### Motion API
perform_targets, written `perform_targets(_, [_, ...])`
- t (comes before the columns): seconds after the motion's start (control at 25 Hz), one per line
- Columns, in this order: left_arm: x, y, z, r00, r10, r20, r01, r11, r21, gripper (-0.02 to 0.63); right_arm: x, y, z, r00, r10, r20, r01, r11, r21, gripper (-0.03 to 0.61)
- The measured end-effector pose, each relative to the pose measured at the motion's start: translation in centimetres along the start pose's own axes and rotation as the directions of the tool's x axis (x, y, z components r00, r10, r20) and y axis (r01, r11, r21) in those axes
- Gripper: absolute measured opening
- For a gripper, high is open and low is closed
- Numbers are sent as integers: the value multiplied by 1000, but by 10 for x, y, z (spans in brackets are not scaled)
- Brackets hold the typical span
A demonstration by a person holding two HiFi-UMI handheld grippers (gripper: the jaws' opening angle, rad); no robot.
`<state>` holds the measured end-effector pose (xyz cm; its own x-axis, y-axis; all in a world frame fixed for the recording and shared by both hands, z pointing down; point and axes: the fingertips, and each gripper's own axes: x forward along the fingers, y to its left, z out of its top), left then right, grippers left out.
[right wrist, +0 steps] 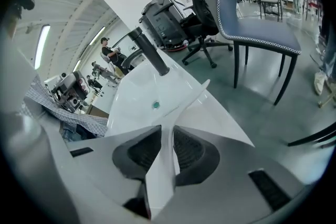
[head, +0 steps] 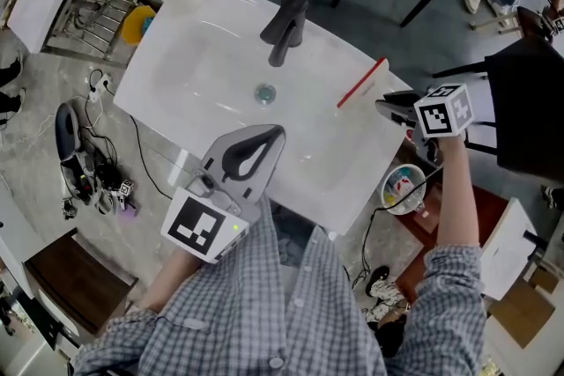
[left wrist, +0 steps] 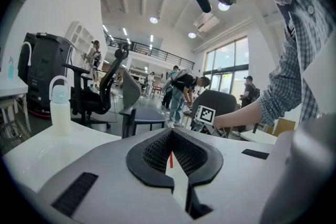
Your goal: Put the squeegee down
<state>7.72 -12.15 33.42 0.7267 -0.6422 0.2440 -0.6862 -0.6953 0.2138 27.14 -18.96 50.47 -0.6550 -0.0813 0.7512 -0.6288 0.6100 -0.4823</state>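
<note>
Clamped the squeegee (head: 362, 83) by its white handle in the jaws of the right gripper (head: 385, 106), red blade out over the right rim of the sink (head: 203, 66), right of the drain (head: 265, 92) and the faucet (head: 284, 29); could not tell whether it touched. Held the left gripper (head: 275, 135) at the sink's near edge, jaws closed tip to tip, nothing between them.

Head view overhead; common sink (head: 198, 70), seemingly.

Squeegee (right wrist: 166, 155) smooth white plastic; sink (head: 203, 75) glossy ceramic
</note>
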Motion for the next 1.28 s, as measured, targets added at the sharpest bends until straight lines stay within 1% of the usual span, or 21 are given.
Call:
perform_targets(0.16, [0, -1, 0, 1000, -8, -2, 9, 1000, 14, 2, -1, -2, 0, 998, -65, 24, 66, 996, -56, 58])
perform_targets(0.24, [0, -2, -1, 1000, -9, -5, 9, 1000, 4, 2, -2, -4, 0, 993, -109, 40, 112, 991, -73, 63])
perform_targets(0.36, [1, -1, -1, 1000, -10, -6, 10, 1000, 3, 2, -3, -9, 3, 982, -177, 68, 184, 977, -110, 72])
perform_targets(0.56, [1, -2, -2, 1000, -16, -13, 16, 1000, 13, 2, -4, -9, 4, 968, -237, 87, 250, 951, -184, 72])
perform_targets(0.64, [0, -2, -3, 1000, -17, -19, 17, 1000, 12, 2, -4, -10, 2, 955, -286, 75, 295, 924, -243, 73])
perform_targets(0.68, [0, -2, -3, 1000, -17, -16, 17, 1000, 12, 2, -3, -12, 0, 944, -324, 58, 326, 900, -288, 74])
perform_targets(0.76, [0, -2, -2, 1000, -15, -11, 15, 1000, 5, 2, -1, -15, -5, 914, -404, 30, 383, 839, -387, 74])
perform_targets(0.8, [1, -2, -1, 1000, -15, -9, 15, 1000, 1, 2, -1, -15, -6, 903, -428, 28, 400, 817, -415, 73])
perform_targets(0.96, [1, -3, -1, 1000, -21, -7, 21, 1000, 11, 2, -1, -13, -5, 881, -470, 55, 445, 783, -433, 74])
perform_targets(1.12, [1, -4, -1, 1000, -25, -10, 25, 1000, 10, 2, -1, -15, -3, 862, -502, 74, 481, 762, -433, 74])
perform_targets(1.2, [1, -3, -1, 1000, -26, -9, 26, 1000, 12, 2, -1, -16, 0, 846, -527, 86, 505, 737, -449, 74])
perform_targets(1.28, [1, -3, -1, 1000, -26, -8, 26, 1000, 12, 2, -2, -20, 3, 819, -566, 97, 538, 697, -474, 72])
